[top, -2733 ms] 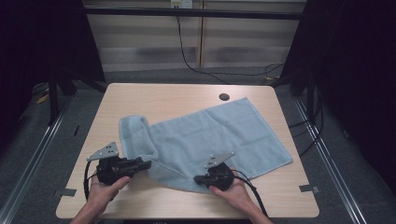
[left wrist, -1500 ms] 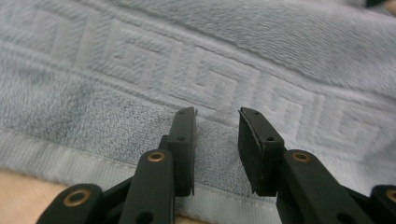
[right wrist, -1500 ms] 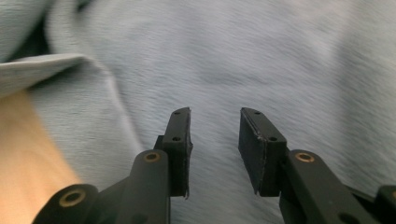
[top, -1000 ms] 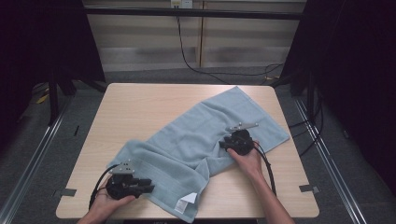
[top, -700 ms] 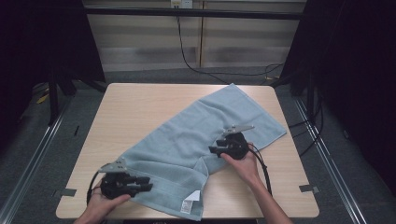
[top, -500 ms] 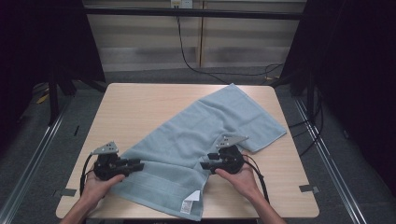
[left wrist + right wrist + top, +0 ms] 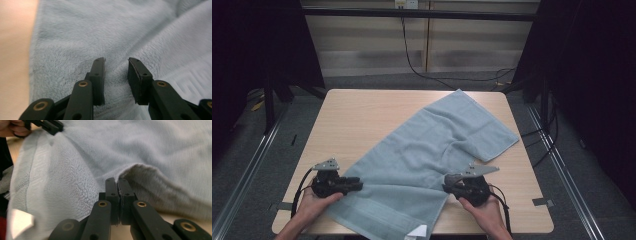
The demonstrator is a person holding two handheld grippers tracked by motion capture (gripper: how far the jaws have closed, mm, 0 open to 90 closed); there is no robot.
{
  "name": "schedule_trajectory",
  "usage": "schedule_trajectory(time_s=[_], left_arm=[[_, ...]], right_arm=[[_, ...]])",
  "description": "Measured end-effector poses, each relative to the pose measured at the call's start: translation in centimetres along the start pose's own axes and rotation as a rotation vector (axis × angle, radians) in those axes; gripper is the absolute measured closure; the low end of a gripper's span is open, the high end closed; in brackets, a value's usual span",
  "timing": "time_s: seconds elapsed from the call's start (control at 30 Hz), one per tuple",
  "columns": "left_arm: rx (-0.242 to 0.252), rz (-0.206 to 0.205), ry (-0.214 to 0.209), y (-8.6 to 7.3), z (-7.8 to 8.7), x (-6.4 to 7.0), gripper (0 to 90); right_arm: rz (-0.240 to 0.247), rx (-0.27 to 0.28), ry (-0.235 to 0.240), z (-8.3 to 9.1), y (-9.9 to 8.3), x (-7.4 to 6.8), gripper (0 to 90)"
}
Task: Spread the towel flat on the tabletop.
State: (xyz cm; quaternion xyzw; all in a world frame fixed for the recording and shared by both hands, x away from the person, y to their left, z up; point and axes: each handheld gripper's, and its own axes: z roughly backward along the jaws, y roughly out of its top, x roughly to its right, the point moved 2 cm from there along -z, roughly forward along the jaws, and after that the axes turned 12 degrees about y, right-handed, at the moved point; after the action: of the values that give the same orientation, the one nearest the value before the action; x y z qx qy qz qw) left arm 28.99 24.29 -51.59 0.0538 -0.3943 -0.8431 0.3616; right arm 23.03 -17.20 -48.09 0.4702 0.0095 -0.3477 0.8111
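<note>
While the right gripper [image 7: 117,182] pinches the towel [image 7: 432,150] (edge fold), the left gripper's [image 7: 115,63] fingers gape.

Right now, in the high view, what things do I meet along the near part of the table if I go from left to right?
Left gripper in the person's left hand → light blue towel → white label at the towel's near corner → right gripper → bare table.

No legible text, brand, number or sign anywhere; white tag [image 7: 419,230] at towel [image 7: 432,150] corner too small to read.
</note>
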Motion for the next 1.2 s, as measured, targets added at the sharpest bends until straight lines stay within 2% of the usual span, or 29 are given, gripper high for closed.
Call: schedule_trajectory(time_s=[0.07, 0.13, 0.17, 0.23, 0.3, 0.37, 0.4, 0.47, 0.57, 0.63, 0.73, 0.8, 0.87, 0.97, 1.1, 1.2], left_arm=[[-0.033, -0.066, -0.025, -0.4, 0.3, 1.9, 65.3], [-0.047, -0.084, -0.039, -0.8, 0.5, 3.4, 64.7], [-0.058, -0.098, -0.058, -0.8, 0.6, 3.9, 63.9], [-0.037, -0.099, -0.066, -0.5, 0.7, 4.2, 62.9], [-0.013, -0.079, -0.073, 0.5, 0.6, 3.8, 62.1], [0.007, -0.066, -0.050, 1.8, 0.1, 3.0, 61.5], [0.008, -0.063, -0.049, 2.6, -0.4, 2.5, 61.5], [-0.009, -0.073, -0.008, 4.1, -1.5, 1.8, 61.3], [-0.002, -0.072, -0.001, 6.0, -3.1, 0.9, 61.6], [-0.002, -0.057, -0.002, 6.9, -4.3, 0.5, 62.7], [-0.027, -0.099, 0.056, 7.5, -6.1, 0.3, 63.1], [-0.045, -0.092, 0.066, 7.3, -7.1, 0.0, 63.5], [-0.022, -0.109, 0.064, 7.1, -7.1, 0.0, 64.4], [-0.013, -0.139, 0.077, 6.2, -6.3, 0.2, 64.9], [0.003, -0.114, 0.065, 4.4, -4.7, 0.5, 67.1], [0.010, -0.094, 0.052, 2.9, -3.3, 1.0, 67.1]], right_arm=[[-0.011, -0.001, -0.010, 1.0, -1.3, -0.5, 87.6], [-0.047, -0.012, -0.028, 1.8, -2.6, -0.8, 84.1], [-0.065, -0.018, -0.033, 2.2, -3.2, -0.8, 83.6], [-0.108, -0.032, -0.060, 2.9, -4.3, -1.0, 79.2], [-0.118, -0.040, -0.068, 3.7, -5.0, -1.3, 78.4], [-0.124, -0.016, -0.074, 4.3, -5.2, -1.3, 75.7], [-0.107, -0.003, -0.089, 4.5, -5.2, -1.1, 74.1], [-0.111, 0.018, -0.112, 4.7, -4.7, -0.6, 70.9], [-0.091, 0.053, -0.134, 4.8, -3.5, 0.5, 69.8], [-0.084, 0.066, -0.127, 4.6, -2.6, 1.2, 69.7], [-0.082, 0.036, -0.125, 3.3, -1.7, 2.5, 68.3], [-0.073, 0.014, -0.133, 2.1, -1.4, 3.6, 66.9], [-0.077, -0.013, -0.146, 1.2, -1.2, 4.4, 64.9], [-0.075, -0.029, -0.168, 0.5, -1.0, 5.0, 61.6], [-0.090, -0.043, -0.206, 0.5, -1.2, 5.7, 59.9], [-0.097, -0.055, -0.216, 0.4, -1.4, 6.0, 58.4]])
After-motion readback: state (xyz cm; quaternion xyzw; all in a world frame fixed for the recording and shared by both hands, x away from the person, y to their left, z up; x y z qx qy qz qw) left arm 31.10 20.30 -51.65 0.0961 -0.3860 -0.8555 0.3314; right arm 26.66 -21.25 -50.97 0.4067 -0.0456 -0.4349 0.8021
